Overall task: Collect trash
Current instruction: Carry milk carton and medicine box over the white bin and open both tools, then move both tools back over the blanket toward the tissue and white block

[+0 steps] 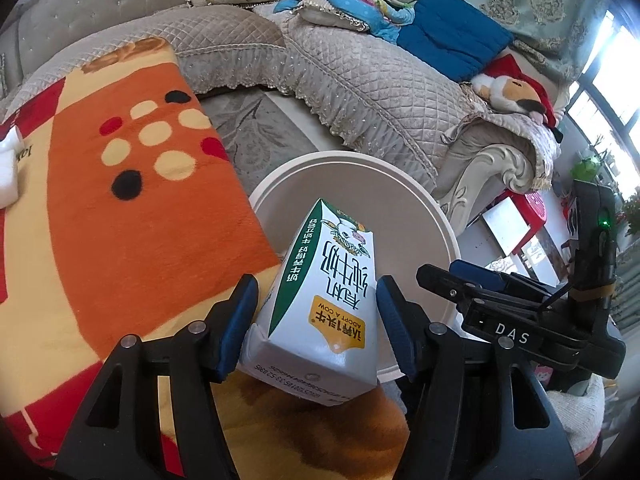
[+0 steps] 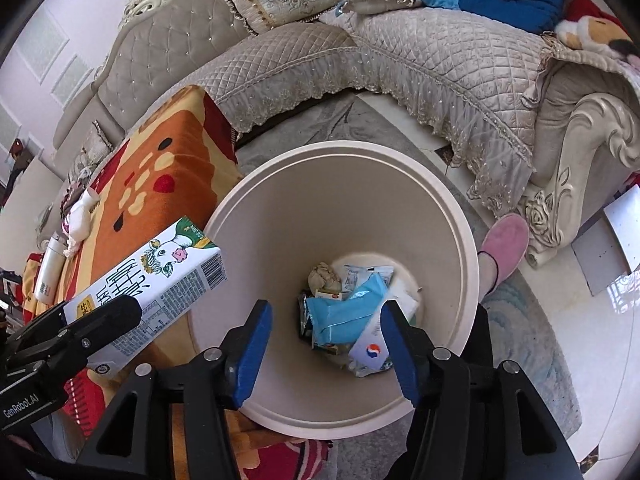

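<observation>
A white and green milk carton [image 1: 324,300] slants between the blue pads of my left gripper [image 1: 316,282], its far end over the cream round bin [image 1: 340,156]. A slit of bin rim shows along the right pad, so the jaws stand open around the carton. In the right wrist view the same carton [image 2: 160,276] juts over the bin rim [image 2: 340,148] from the left gripper's black finger [image 2: 100,320]. My right gripper [image 2: 325,312] hangs open over the bin with nothing between its pads. Below it lie a blue packet [image 2: 344,316], a white wrapper [image 2: 370,354] and a crumpled wad [image 2: 324,276].
An orange patterned blanket [image 1: 140,220] covers the surface left of the bin. A quilted beige sofa [image 1: 360,80] curves behind. A person's foot in a pink slipper [image 2: 506,240] stands right of the bin. A white bottle [image 2: 50,272] and tissue [image 2: 82,216] lie on the blanket.
</observation>
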A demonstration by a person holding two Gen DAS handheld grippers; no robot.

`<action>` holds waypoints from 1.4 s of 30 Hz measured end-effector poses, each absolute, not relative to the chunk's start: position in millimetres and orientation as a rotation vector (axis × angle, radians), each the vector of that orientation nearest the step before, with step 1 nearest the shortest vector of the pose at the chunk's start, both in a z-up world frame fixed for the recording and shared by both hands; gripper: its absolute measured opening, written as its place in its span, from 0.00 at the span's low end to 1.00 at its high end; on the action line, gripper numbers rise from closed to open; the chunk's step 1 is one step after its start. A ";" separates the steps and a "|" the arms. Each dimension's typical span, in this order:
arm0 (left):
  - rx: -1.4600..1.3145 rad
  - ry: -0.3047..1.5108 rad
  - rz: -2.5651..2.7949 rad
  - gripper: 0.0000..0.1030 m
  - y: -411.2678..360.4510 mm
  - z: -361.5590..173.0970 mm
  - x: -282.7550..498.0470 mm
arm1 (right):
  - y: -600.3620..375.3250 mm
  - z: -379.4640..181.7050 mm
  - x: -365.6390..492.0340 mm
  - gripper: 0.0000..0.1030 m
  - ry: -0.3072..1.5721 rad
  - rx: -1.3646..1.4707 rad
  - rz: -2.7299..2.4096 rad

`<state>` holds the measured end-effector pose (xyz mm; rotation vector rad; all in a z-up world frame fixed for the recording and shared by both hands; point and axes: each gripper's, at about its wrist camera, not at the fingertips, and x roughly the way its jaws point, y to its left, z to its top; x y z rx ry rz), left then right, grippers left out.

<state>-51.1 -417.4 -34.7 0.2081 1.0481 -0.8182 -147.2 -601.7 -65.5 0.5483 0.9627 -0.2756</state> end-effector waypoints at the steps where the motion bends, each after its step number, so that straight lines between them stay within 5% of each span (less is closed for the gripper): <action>1: 0.206 1.047 -0.818 0.59 -416.5 -34.2 -50.9 | -600.4 -63.8 -147.0 0.53 0.961 0.544 -0.274; 42: 0.101 0.980 -0.607 0.59 -300.4 -16.8 -17.3 | -497.8 -18.2 -93.3 0.55 0.938 0.387 -0.114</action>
